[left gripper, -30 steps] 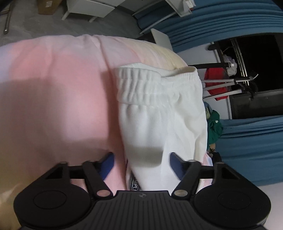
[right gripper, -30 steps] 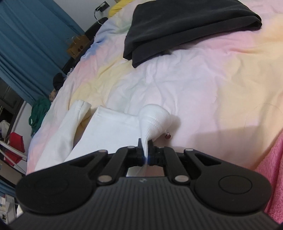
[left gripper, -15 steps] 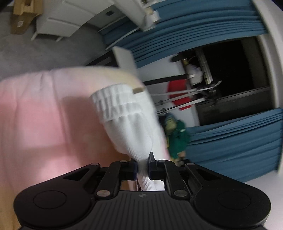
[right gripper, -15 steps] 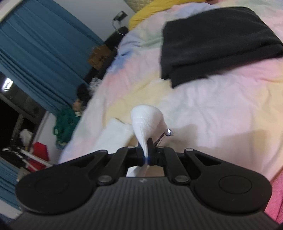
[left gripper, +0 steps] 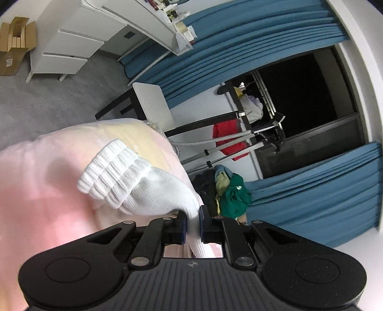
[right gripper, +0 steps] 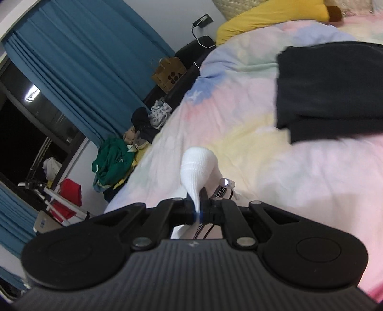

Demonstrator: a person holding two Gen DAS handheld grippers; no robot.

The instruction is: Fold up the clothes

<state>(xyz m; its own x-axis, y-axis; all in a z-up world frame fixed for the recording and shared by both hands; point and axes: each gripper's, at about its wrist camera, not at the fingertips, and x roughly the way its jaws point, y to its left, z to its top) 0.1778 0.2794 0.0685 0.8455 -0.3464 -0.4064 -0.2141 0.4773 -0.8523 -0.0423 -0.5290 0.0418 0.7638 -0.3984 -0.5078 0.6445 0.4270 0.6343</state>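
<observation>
We had both grippers clenched on the white garment (left gripper: 134, 184), each on a bunch of its cloth, and it hung off the bed (right gripper: 275, 167) between them. In the left wrist view the left gripper (left gripper: 192, 223) pinched a thick fold of the ribbed white fabric, its jaws closed tight with the cloth squeezed between the blue pads; the gathered, elastic-looking band of the garment stuck out ahead of the fingers, above the pink and yellow bedcover (left gripper: 47, 172). In the right wrist view the right gripper (right gripper: 199, 208) was likewise clamped on a narrow peak of the same white cloth, which rose in a rounded cone just beyond its fingertips. A drawstring with a metal tip (right gripper: 225, 183) lay just beside that peak on the right.

Farther up the bed we saw a folded black garment (right gripper: 335, 93) lying flat on the pastel cover, well apart from the white one, and a yellow pillow (right gripper: 270, 19) at the head. Beyond the bed's edge were blue curtains (left gripper: 251, 45), a heap of green clothing (right gripper: 112, 162) on the floor, a red item on a rack (left gripper: 227, 136), a white drawer unit (left gripper: 69, 50) and a cardboard box (right gripper: 170, 74).
</observation>
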